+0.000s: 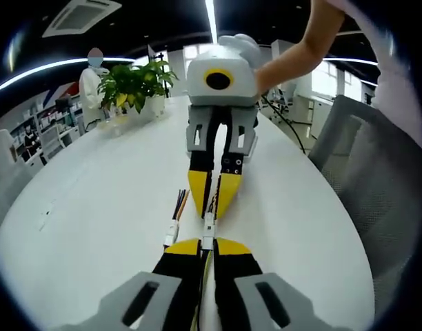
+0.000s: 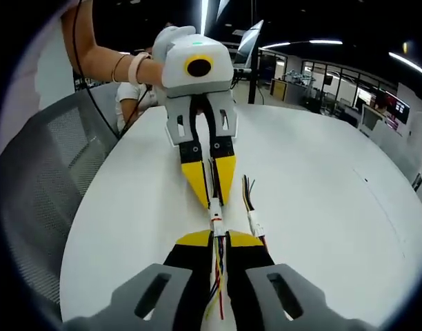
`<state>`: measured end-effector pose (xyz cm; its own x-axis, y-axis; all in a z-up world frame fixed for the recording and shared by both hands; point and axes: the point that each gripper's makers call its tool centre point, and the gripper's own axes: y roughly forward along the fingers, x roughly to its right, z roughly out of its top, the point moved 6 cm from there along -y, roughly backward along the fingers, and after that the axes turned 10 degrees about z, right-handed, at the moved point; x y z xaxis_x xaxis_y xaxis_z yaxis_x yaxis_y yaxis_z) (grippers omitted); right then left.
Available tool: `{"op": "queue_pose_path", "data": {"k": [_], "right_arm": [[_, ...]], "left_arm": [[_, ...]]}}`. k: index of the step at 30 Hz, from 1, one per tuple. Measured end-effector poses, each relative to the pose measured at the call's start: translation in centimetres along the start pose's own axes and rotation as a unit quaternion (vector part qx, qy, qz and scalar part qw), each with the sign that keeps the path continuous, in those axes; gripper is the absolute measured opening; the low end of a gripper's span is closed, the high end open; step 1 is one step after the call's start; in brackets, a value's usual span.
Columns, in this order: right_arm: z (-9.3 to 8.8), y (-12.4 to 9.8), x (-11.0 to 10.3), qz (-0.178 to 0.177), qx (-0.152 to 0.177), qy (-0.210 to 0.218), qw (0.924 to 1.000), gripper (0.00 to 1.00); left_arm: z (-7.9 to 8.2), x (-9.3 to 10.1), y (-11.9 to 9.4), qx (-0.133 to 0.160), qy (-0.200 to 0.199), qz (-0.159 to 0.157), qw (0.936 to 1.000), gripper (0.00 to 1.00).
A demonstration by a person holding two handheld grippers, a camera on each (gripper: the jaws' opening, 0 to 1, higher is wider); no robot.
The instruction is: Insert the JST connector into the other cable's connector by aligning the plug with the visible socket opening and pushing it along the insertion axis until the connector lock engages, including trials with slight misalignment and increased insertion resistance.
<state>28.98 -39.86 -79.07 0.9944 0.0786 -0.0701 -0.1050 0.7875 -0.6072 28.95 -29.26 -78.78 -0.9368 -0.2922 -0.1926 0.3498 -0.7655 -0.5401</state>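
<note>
My left gripper [image 1: 208, 246] is shut on a bundle of coloured wires just behind its white JST connector [image 1: 208, 230]. Tip to tip with it, my right gripper [image 1: 212, 207] comes down from the top of the view, shut on the other cable. In the right gripper view, my right gripper [image 2: 219, 238] pinches red, yellow and black wires, with the white connectors [image 2: 216, 219] meeting end to end just ahead of it. My left gripper [image 2: 213, 198] faces it there. Whether the lock has caught I cannot tell.
A spare cable with a white connector [image 1: 172, 234] [image 2: 256, 225] lies loose on the white table [image 1: 94, 207] beside the tips. A potted plant [image 1: 135, 86] stands far back. A grey mesh chair [image 1: 376, 165] [image 2: 38, 193] sits at the table edge. A person's arm [image 1: 294, 55] holds the right gripper.
</note>
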Motion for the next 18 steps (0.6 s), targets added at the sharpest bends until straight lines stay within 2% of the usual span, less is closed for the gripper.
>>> {"op": "queue_pose_path", "data": {"k": [11,18], "right_arm": [[0.12,0.2,0.0,0.005,-0.003,-0.001,1.0,0.03],[0.35,0.31,0.17,0.008,0.0,-0.007,0.9999,0.03]], "left_arm": [[-0.26,-0.19,0.17,-0.007,-0.003,-0.001,1.0,0.0],[0.2,-0.09,0.36,-0.002,0.001,-0.002,1.0,0.0]]}}
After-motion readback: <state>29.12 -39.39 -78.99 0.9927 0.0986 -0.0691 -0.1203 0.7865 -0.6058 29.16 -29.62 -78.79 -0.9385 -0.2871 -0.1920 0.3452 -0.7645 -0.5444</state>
